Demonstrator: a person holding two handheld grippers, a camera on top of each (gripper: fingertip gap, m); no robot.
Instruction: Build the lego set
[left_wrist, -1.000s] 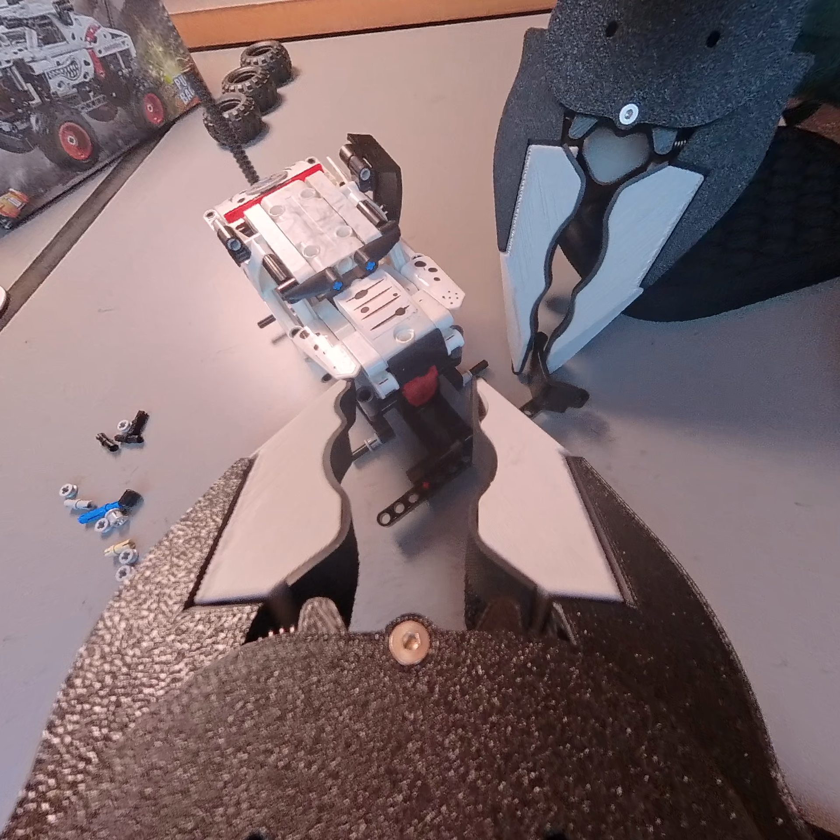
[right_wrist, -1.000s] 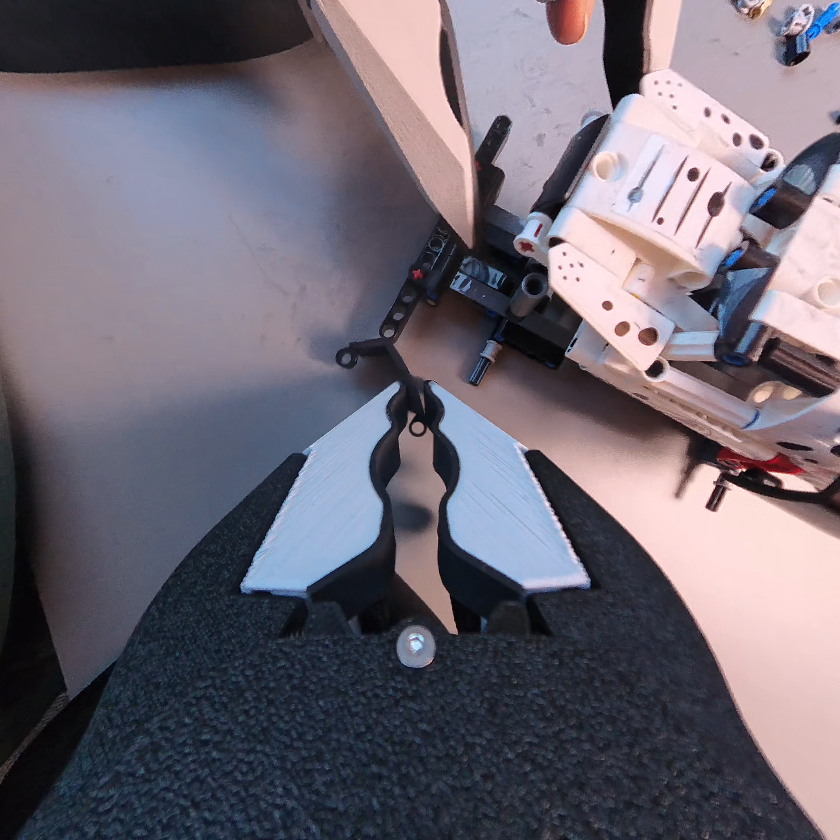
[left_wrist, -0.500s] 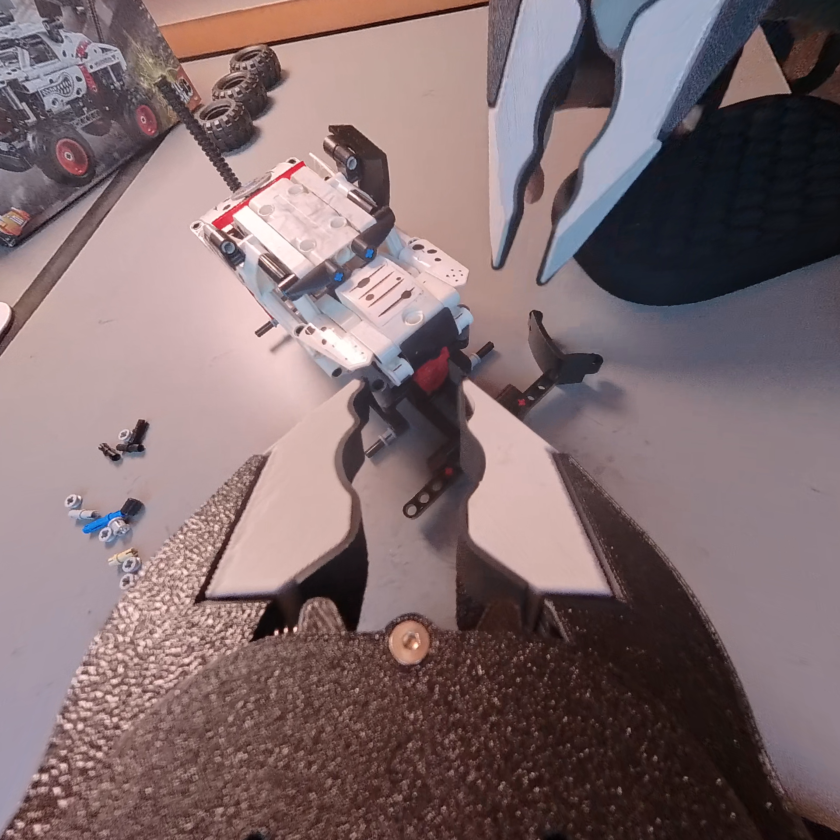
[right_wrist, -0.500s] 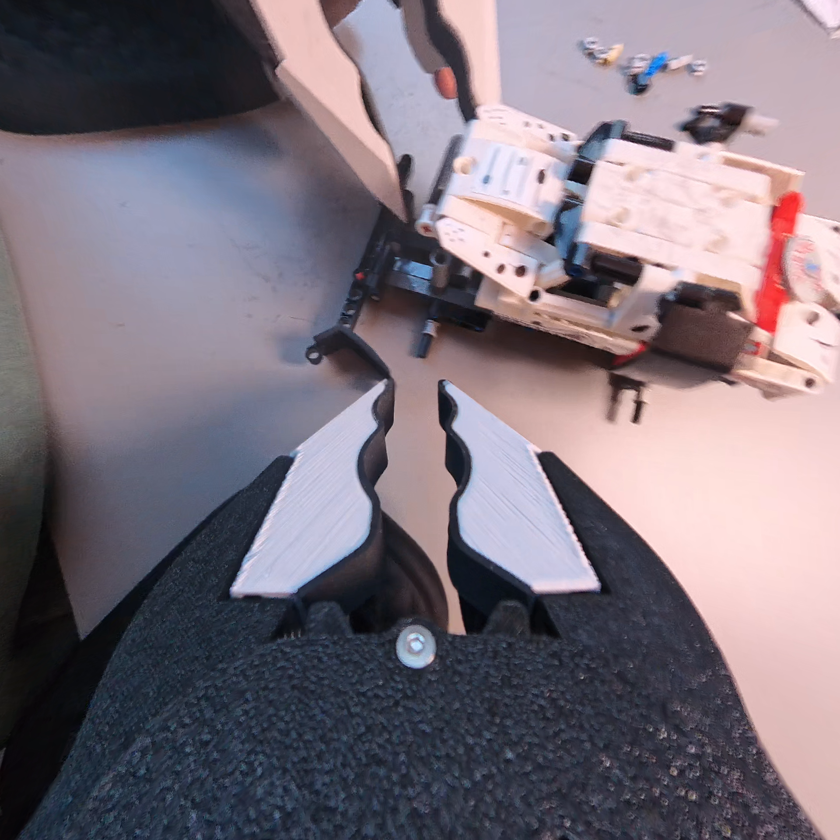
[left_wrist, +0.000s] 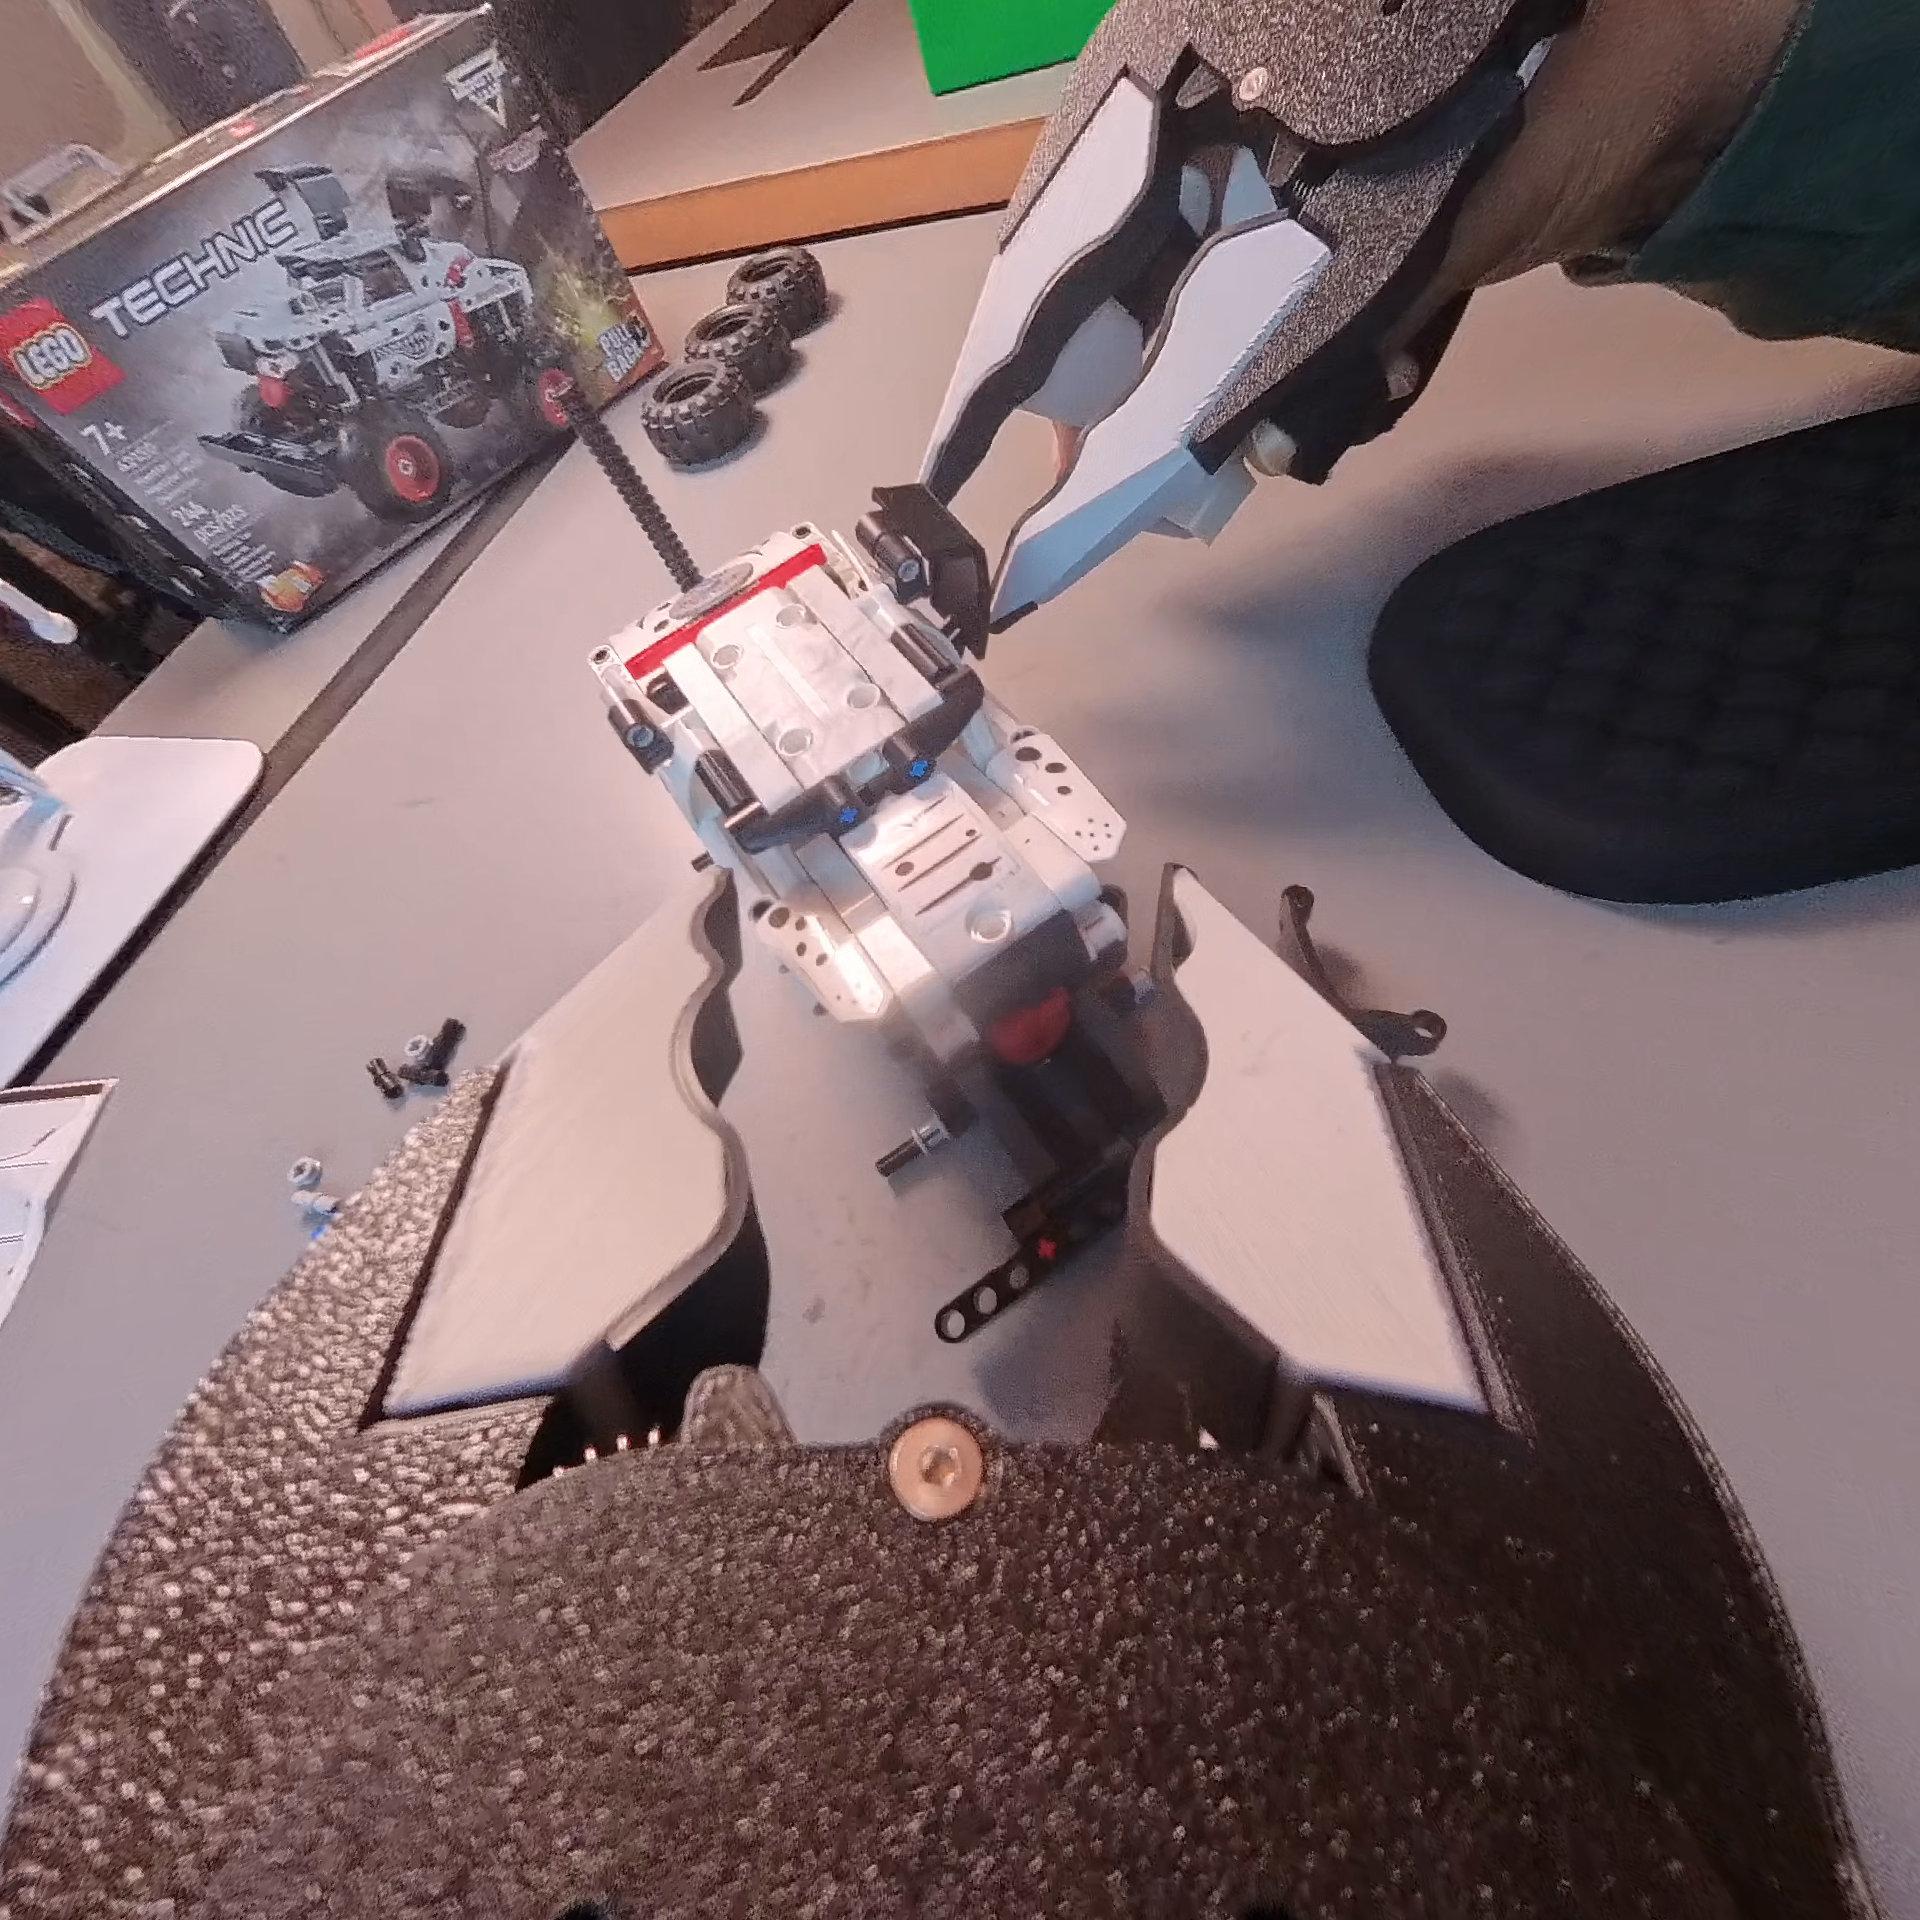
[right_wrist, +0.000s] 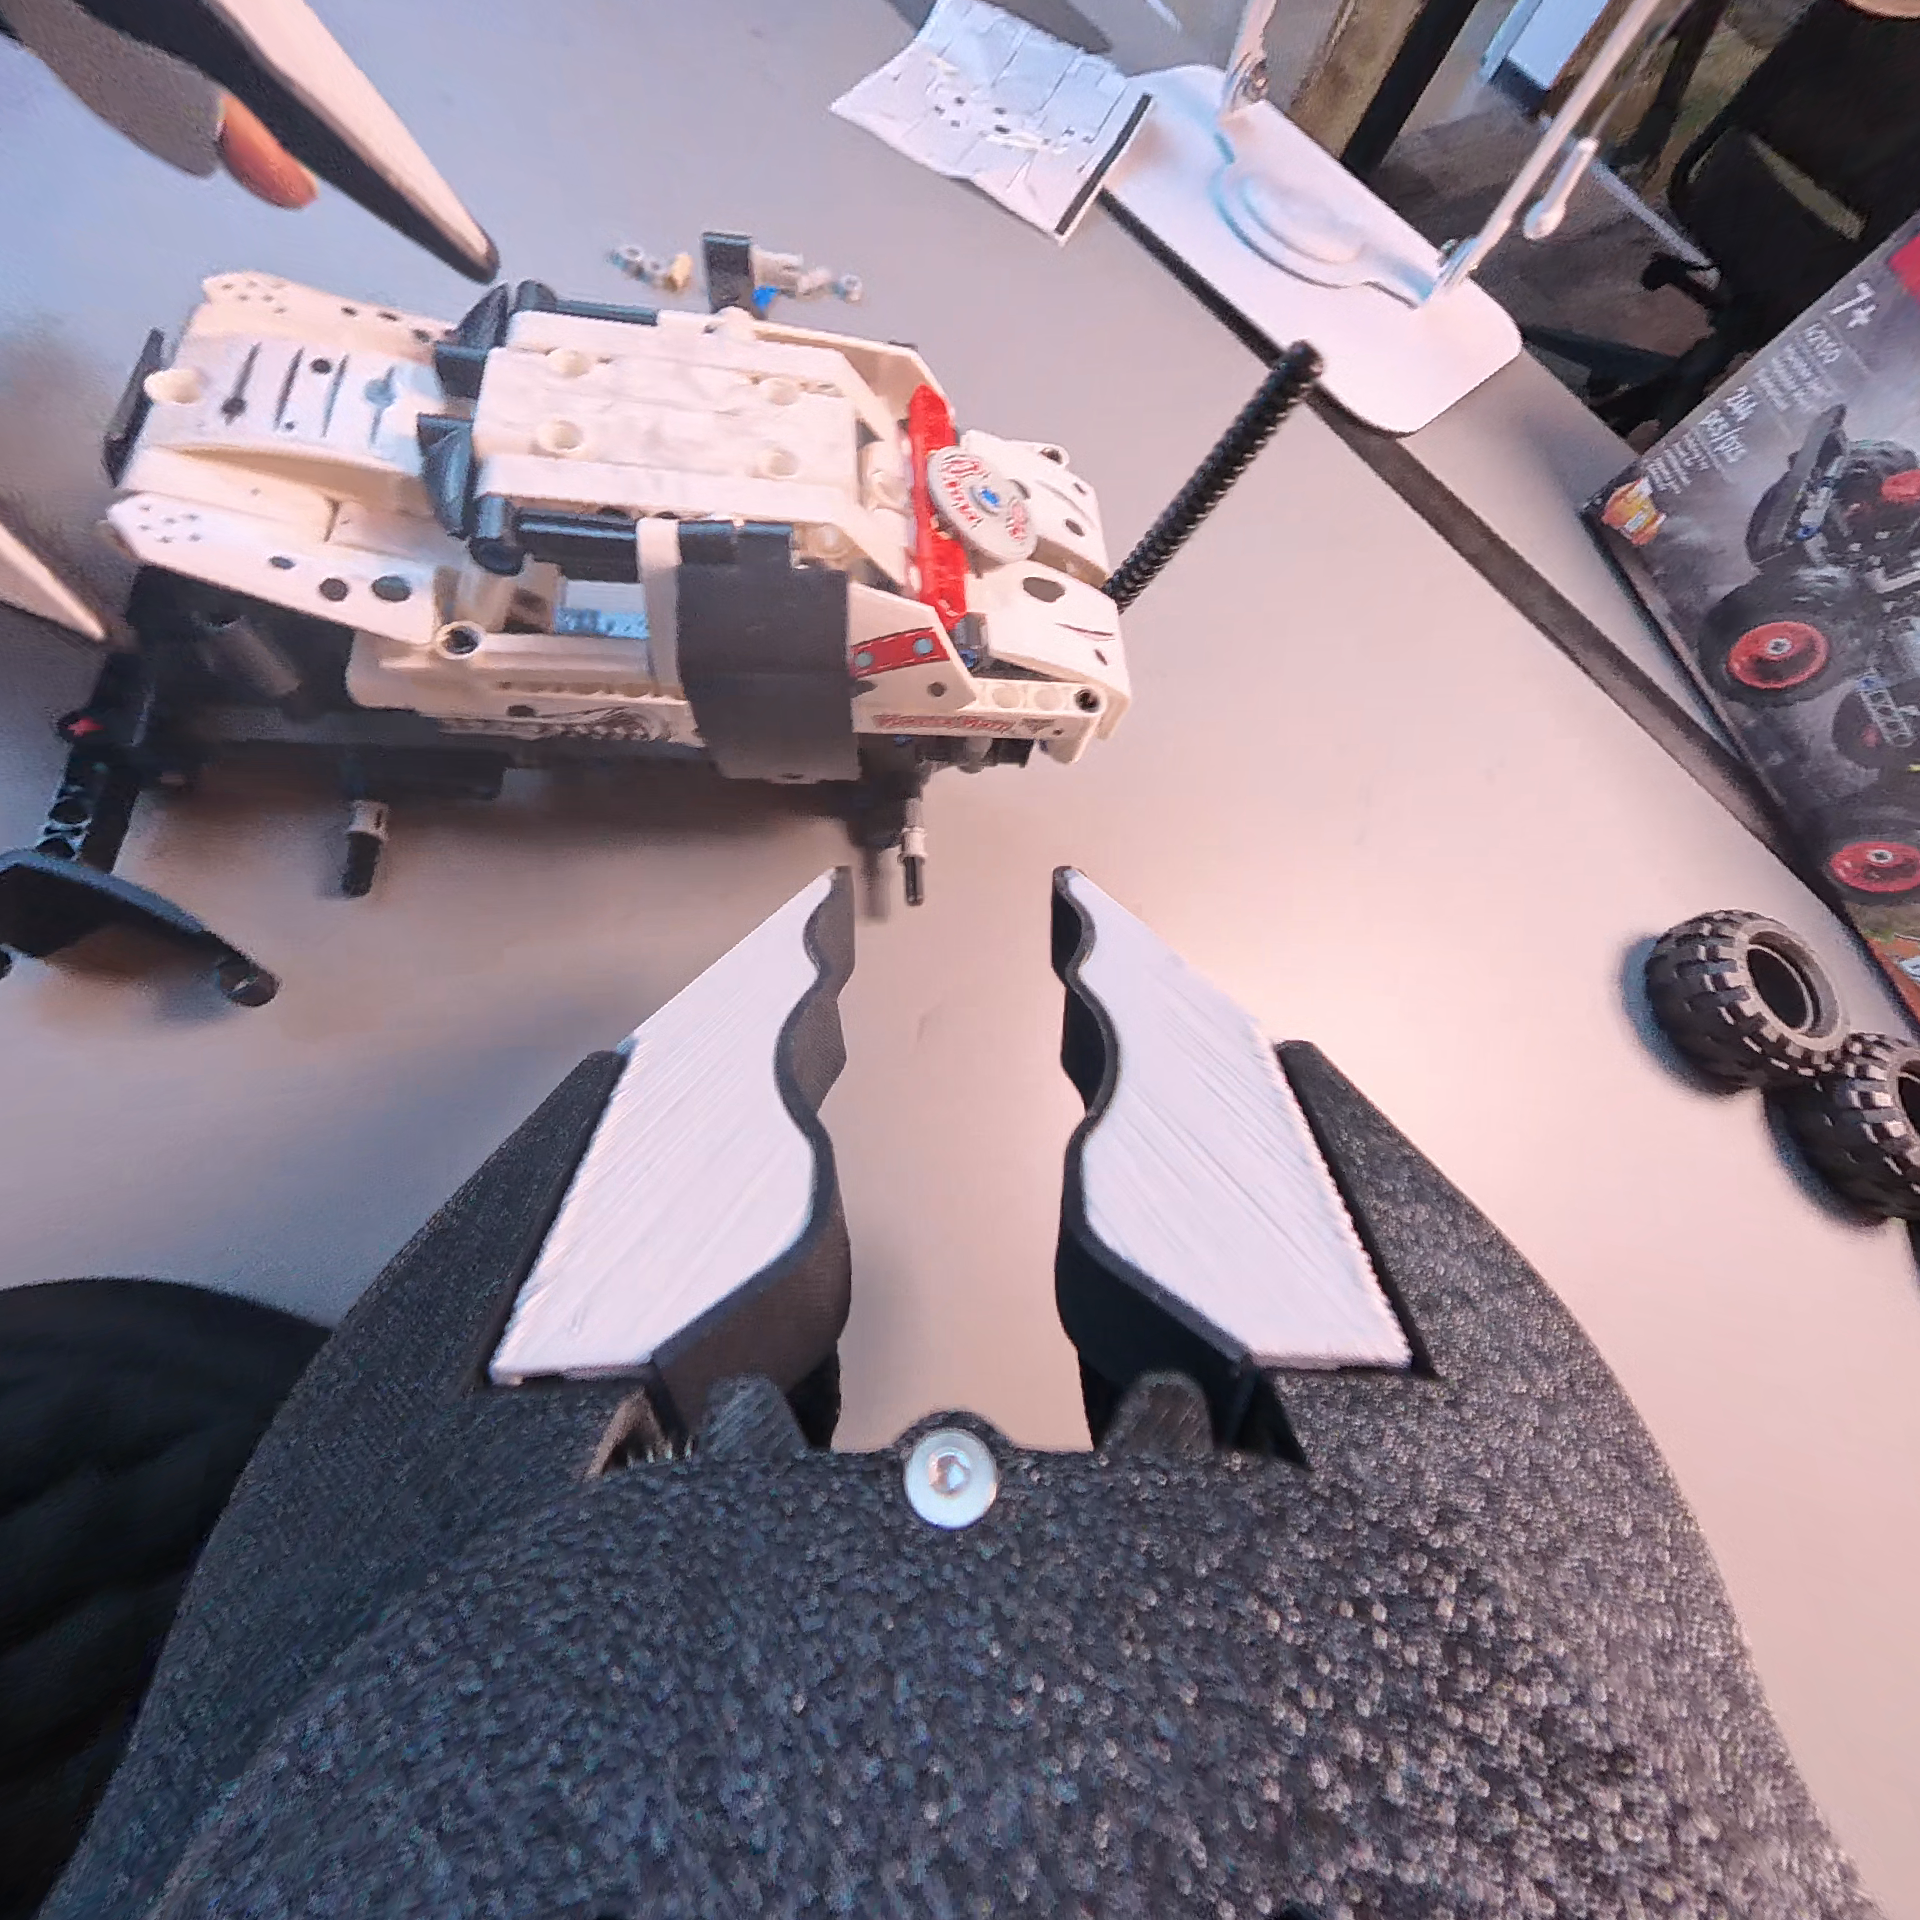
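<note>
- While the white truck body (left_wrist: 862, 821) lies on the grey tabletop (left_wrist: 1455, 1039), the left tool (left_wrist: 940, 904) stands spread wide around its front end, gripping nothing.
- Right tool (right_wrist: 951, 883) hangs with its fingers parted and empty, just beside the truck's rear flank.
- Loose black fender piece (left_wrist: 1340, 966) rests near the left tool.
- Three tyres (left_wrist: 732, 358) sit beside the set's box (left_wrist: 301, 343).

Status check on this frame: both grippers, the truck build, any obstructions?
Left gripper open, straddling truck body's front end. Right gripper open, empty, beside its black side panel. Loose black curved piece nearby.
</note>
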